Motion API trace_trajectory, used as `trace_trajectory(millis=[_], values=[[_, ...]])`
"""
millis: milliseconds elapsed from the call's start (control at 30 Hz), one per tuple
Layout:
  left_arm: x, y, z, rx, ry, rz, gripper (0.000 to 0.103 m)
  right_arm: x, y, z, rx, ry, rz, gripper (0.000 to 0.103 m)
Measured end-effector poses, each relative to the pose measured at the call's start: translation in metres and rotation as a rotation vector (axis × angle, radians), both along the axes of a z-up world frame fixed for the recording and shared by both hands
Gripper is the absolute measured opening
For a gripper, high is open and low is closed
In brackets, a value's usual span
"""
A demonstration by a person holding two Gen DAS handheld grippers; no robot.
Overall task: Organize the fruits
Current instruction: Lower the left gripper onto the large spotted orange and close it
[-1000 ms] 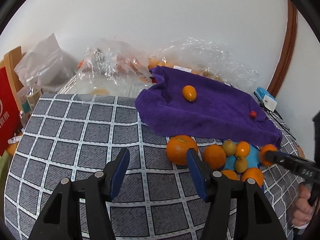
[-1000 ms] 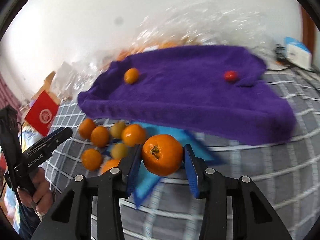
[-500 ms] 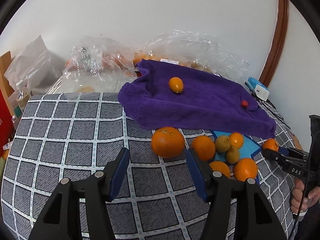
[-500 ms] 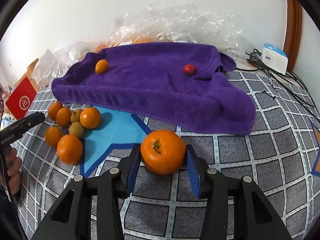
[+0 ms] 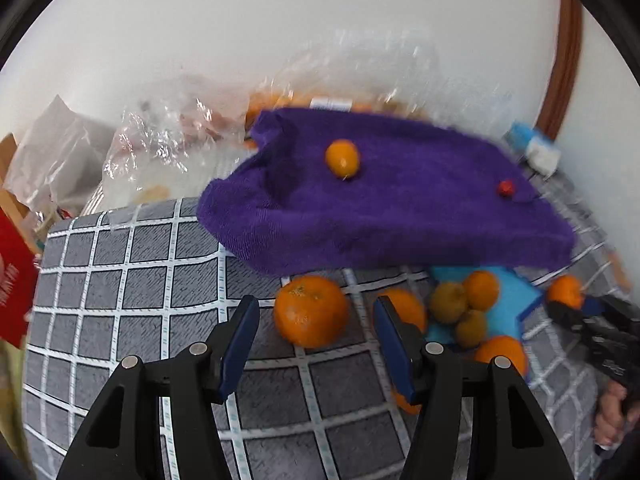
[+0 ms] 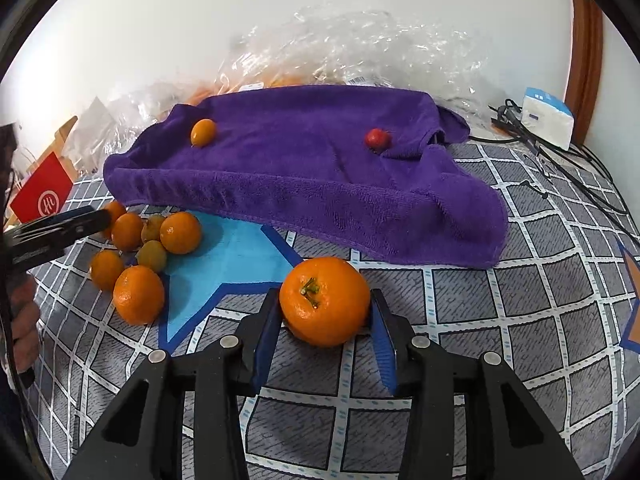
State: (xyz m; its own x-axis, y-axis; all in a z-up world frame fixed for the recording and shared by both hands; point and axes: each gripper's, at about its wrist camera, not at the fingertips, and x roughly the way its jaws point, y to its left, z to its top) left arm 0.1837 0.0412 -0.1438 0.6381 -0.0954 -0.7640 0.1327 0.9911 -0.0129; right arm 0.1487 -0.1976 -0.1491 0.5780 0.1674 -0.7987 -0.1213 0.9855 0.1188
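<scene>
The right claw (image 6: 326, 316) is gripping a big orange (image 6: 325, 301), blue pads pressing it on both sides, stem facing up, low over the grid-patterned table (image 6: 500, 320). At ten o'clock from that orange, a cluster of smaller oranges (image 6: 138, 248) and a couple of greenish-brown fruits is sitting at the edge of a blue star shape (image 6: 228, 260) on the table cover. Toward twelve o'clock a purple towel (image 6: 320, 172) is lying spread out, carrying a small orange fruit (image 6: 203, 132) at its far left and a tiny red fruit (image 6: 377, 138) toward the right.

Over on the left wrist view, the left claw (image 5: 316, 334) is standing wide apart, holding nothing, with a large orange (image 5: 311, 311) sitting on the table between its fingers, nearer the left pad; contact is unclear. The cluster is lying at three o'clock from it. Crumpled clear plastic bags (image 5: 168, 140) are piled behind the towel against the wall.
</scene>
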Motion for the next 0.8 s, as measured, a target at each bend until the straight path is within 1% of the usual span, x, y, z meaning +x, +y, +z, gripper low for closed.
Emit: trace_trajectory(millis=[67,167,267,300,333,367,467,633,800], values=[[0.002,-0.003,-0.005,0.002,0.001,-0.004,0.057,0.001,0.000,0.000,0.002,0.001,-0.001,0.043],[0.002,0.001,-0.016,-0.030,0.020,0.001,0.057,0.001,0.000,0.000,-0.003,-0.001,-0.001,0.043],[-0.003,0.007,-0.014,-0.073,-0.006,0.012,0.056,0.001,0.000,0.000,0.000,0.006,0.000,0.043],[-0.004,0.009,-0.015,-0.085,-0.005,0.015,0.052,0.002,0.000,0.000,0.003,0.007,0.000,0.043],[-0.004,0.012,-0.015,-0.099,-0.004,0.018,0.044,0.002,0.000,0.000,0.004,0.008,0.000,0.043],[-0.005,0.015,-0.014,-0.116,-0.006,0.027,0.040,0.002,0.000,0.000,0.003,0.007,0.000,0.043],[-0.005,0.021,-0.014,-0.156,-0.013,0.034,0.040,0.001,0.001,0.000,0.004,0.006,0.002,0.043],[-0.012,0.019,-0.008,-0.167,-0.062,0.023,0.039,0.000,0.004,0.000,-0.007,-0.002,0.003,0.043],[-0.020,0.014,0.000,-0.191,-0.113,0.004,0.039,-0.007,-0.001,0.007,0.020,-0.050,-0.014,0.043]])
